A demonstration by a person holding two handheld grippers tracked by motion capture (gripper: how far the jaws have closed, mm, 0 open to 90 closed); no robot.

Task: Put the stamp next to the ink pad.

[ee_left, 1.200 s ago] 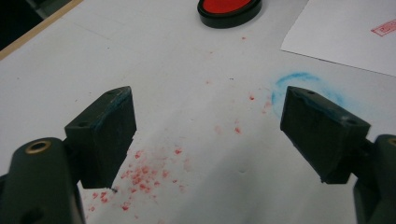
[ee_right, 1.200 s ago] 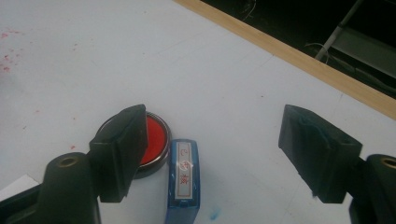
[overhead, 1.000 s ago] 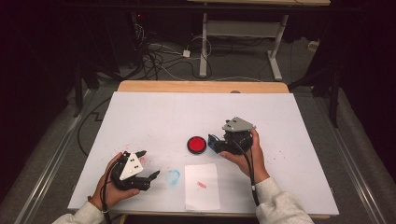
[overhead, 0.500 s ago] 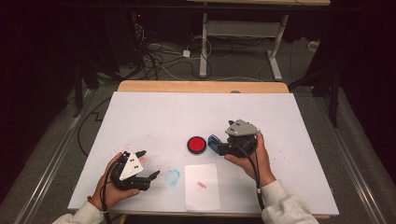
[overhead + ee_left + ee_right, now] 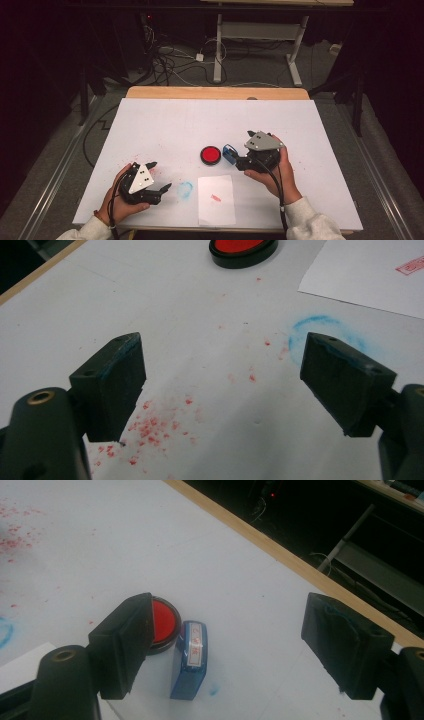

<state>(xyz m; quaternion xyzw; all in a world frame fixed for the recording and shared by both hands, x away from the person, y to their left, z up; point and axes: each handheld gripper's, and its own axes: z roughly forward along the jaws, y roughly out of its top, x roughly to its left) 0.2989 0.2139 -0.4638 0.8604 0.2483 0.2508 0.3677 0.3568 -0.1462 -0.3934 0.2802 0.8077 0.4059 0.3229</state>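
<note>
Since a second ago the right tool has shifted slightly right; its jaws gape wide, empty, above the blue stamp lying on the counter just beside the red ink pad. Left tool unmoved, wide open, empty.

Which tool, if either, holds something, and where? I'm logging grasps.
Nothing is held. Both the left tool and the right tool are open; the blue stamp lies on the table, ungripped.

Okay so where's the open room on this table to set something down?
The far half, between the wooden edge and the red ink pad, is bare. Crowded near: ink pad, blue stamp, paper sheet, left gripper, right gripper.
</note>
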